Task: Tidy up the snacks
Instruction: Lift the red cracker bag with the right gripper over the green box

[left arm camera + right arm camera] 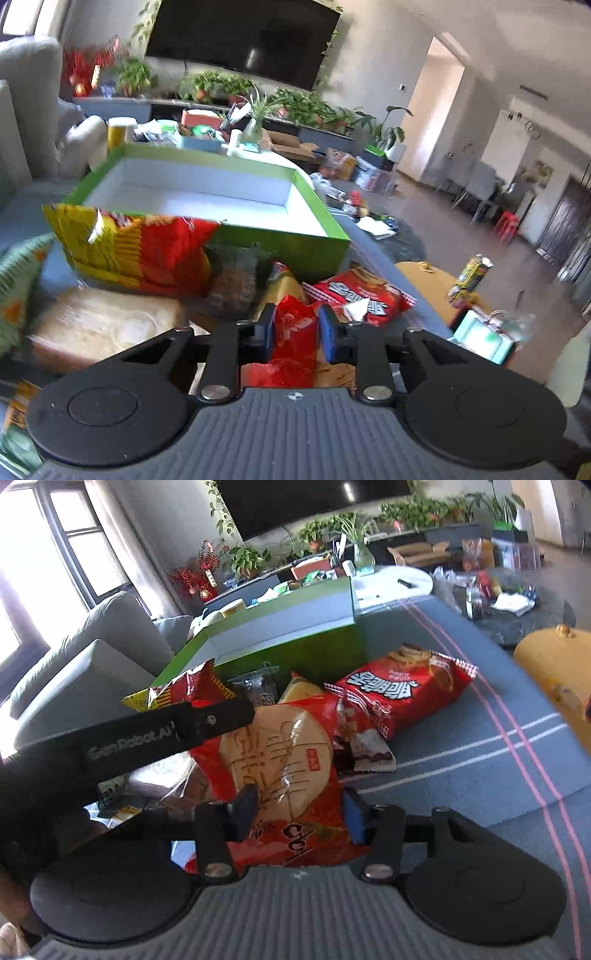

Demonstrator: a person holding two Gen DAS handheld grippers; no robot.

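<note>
A red rice-cracker bag (280, 746) lies at the front of a snack pile on the blue cloth. My left gripper (297, 330) is shut on this bag (295, 325), its blue pads pressing both sides. In the right wrist view its black body (147, 738) reaches in from the left to the bag's upper corner. My right gripper (300, 812) hangs over the bag's lower half, jaws wide apart, gripping nothing. Behind the pile stands an open green box (258, 236) with a white inside, also in the right wrist view (295, 642).
The pile also holds a red-and-yellow chip bag (140, 247), a bread pack (99, 325), a dark pack (232, 280) and a red bag with white letters (402, 690). A yellow stool (428, 280) with a can (472, 273) stands right; a grey sofa (92, 657) left.
</note>
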